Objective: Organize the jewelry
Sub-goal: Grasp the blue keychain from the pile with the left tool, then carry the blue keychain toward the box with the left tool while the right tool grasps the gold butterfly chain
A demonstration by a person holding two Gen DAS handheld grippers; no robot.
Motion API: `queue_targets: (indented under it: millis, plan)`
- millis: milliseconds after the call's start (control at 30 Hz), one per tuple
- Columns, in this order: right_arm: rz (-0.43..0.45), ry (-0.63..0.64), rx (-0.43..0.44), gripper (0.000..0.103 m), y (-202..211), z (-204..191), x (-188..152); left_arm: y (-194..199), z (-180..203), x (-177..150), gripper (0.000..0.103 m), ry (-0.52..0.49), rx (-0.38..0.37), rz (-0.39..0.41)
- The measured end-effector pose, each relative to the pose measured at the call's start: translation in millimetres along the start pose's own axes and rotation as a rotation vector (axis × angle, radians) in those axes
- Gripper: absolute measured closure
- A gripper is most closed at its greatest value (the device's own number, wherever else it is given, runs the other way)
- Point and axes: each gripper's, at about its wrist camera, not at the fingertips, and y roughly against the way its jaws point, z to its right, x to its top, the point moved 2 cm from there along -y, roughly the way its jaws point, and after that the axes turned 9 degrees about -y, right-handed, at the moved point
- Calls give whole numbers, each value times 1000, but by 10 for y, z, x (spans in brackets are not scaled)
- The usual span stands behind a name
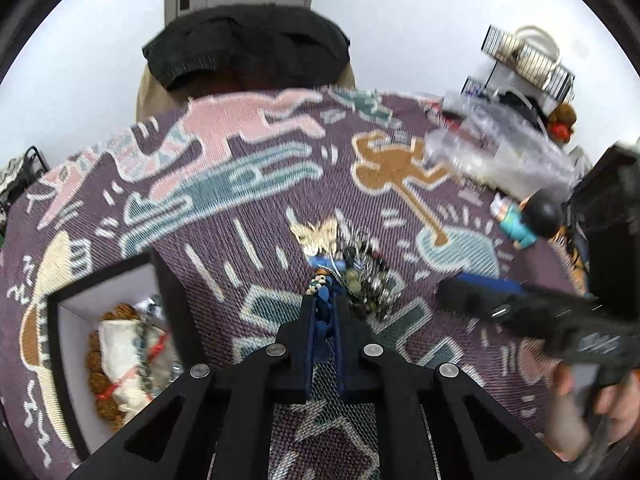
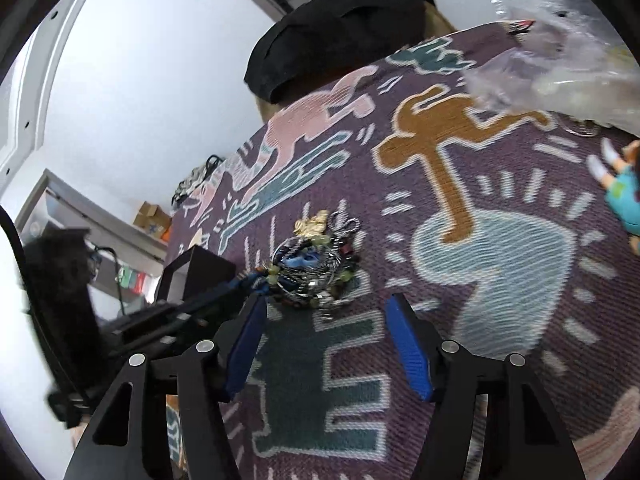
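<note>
Now one blue bracelet (image 1: 323,312) sits pinched; one jewelry pile (image 1: 360,276).

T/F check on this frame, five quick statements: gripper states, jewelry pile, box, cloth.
1. The left gripper is shut on a blue beaded piece. True.
2. The right gripper is shut on the gold butterfly. False: it is open and holds nothing; the gold butterfly lies on the cloth at the pile's far edge.
3. The jewelry pile lies on the patterned cloth. True.
4. The black box is empty. False: it already holds beads and other pieces.
5. The doll lies inside the box. False: it lies on the cloth, right of the pile.
</note>
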Motion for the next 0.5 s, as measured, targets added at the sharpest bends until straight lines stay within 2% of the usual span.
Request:
queue_targets:
  millis: [200, 400, 500]
  plan:
    - [-43, 39, -30, 51, -240, -131, -39, 259, -43, 86, 95, 12, 8, 63]
    - [-77, 63, -78, 52, -455, -155, -74, 559, -117, 127, 95, 33, 9, 135]
    - [-66, 92, -104, 58, -483, -192, -86, 722, -143, 167, 95, 36, 14, 170]
